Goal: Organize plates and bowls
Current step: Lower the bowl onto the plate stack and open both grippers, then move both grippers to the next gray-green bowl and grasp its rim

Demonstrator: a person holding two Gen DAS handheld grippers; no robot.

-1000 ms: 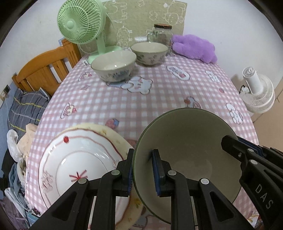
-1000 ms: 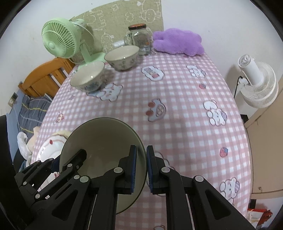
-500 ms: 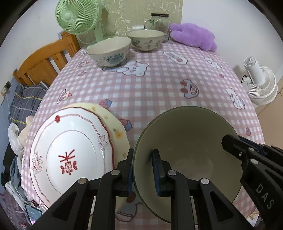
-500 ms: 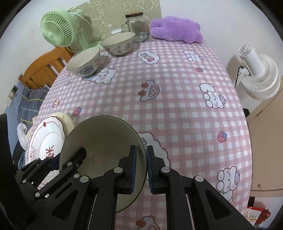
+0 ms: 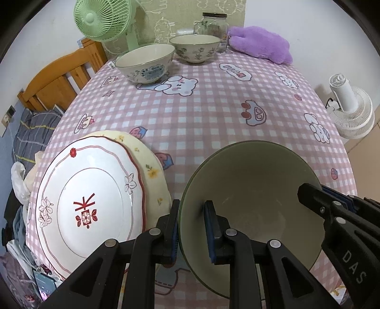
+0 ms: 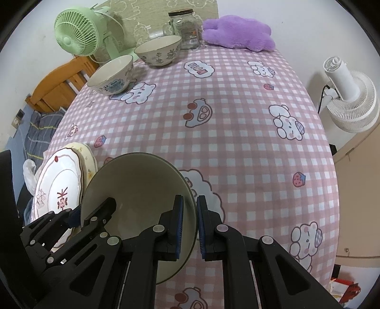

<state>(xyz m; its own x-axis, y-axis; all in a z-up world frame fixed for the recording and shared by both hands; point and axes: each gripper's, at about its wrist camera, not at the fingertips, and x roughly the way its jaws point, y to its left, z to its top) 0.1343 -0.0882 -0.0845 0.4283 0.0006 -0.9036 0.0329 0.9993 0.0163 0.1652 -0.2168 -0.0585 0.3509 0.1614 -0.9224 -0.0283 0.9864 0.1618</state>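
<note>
Olive-green glaze fills the space at both claws: I have my left claw clamped narrow on the near-left rim of the green bowl, one pad inside the wall and one outside. My right claw pinches the opposite rim of the same bowl in the same way, so the bowl hangs tilted between the two, low over the checked tablecloth; I cannot tell whether its base touches the cloth.

Just left of the left claw a white plate with a red pattern lies on a yellow plate, its edge close beside the bowl.

Well beyond both claws, near the far edge, stand two pale patterned bowls side by side. Behind them are a green fan, a glass jar and a purple plush toy. Off to the right of the table stands a white fan.
</note>
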